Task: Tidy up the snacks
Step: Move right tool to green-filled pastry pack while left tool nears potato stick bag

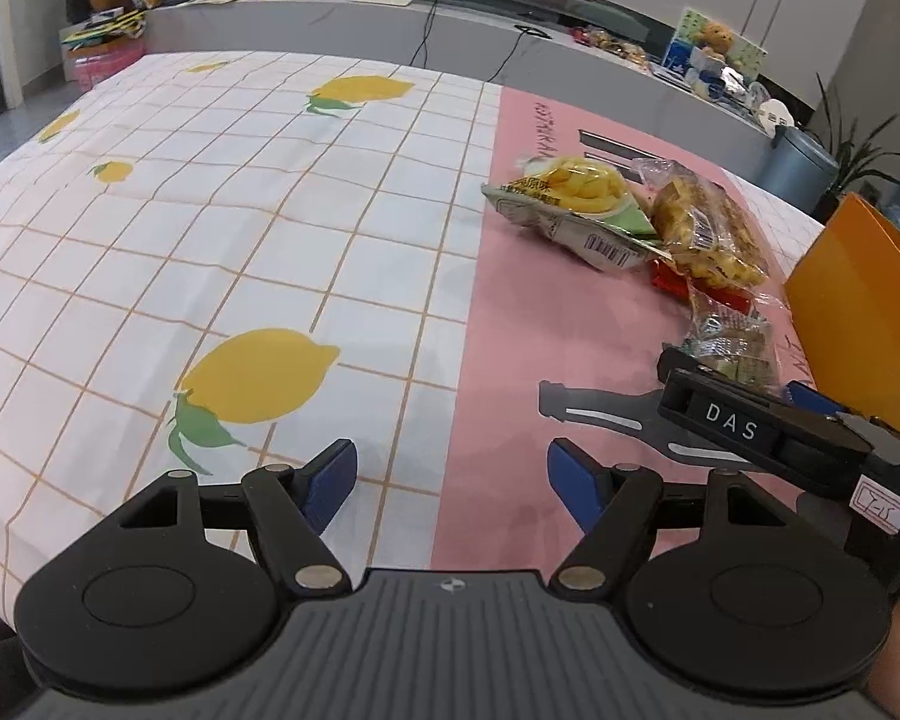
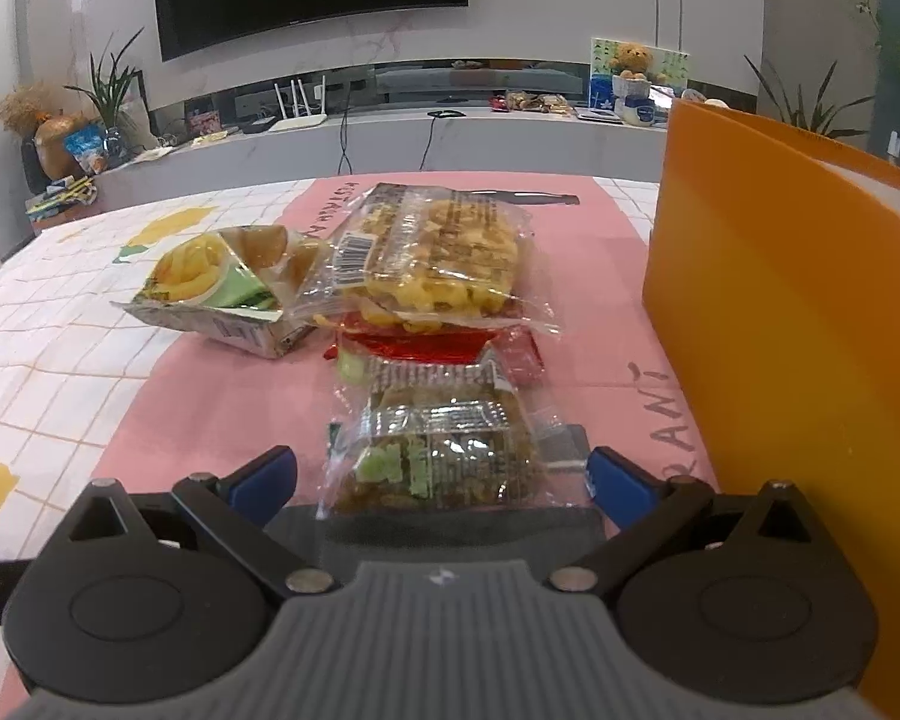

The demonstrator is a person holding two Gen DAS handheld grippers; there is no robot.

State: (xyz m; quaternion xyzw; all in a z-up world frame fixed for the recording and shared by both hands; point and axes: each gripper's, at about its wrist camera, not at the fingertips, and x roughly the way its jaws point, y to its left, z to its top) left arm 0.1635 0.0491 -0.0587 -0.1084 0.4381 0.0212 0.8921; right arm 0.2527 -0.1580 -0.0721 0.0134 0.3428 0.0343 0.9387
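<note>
Landmark: tall orange plastic box, standing at the right edge of the table, which wears a lemon-print grid cloth with a pink panel.

Snack pile sits on the pink panel, just left of the box:
- clear bag of yellow crunchy pieces with a barcode, farthest back, resting on a red foil packet
- green-and-silver pouch of yellow puffs, left of that bag and touching it, farther from the box
- small clear packet of brown-green snack bits, nearest the cameras, close beside the box's front corner

Right gripper: blue pads spread wide, the small packet lying between them. Pads look apart from the wrap on both sides, so no grip yet. The packet's long axis seems to run away from the camera, roughly along the fingers, so closing would pinch its narrow width.

Left gripper: spread open, nothing between the pads, over bare cloth well left of the pile.

Right hand is clearly nearer; my read is that it takes the packet and the box is the drop target.
</note>
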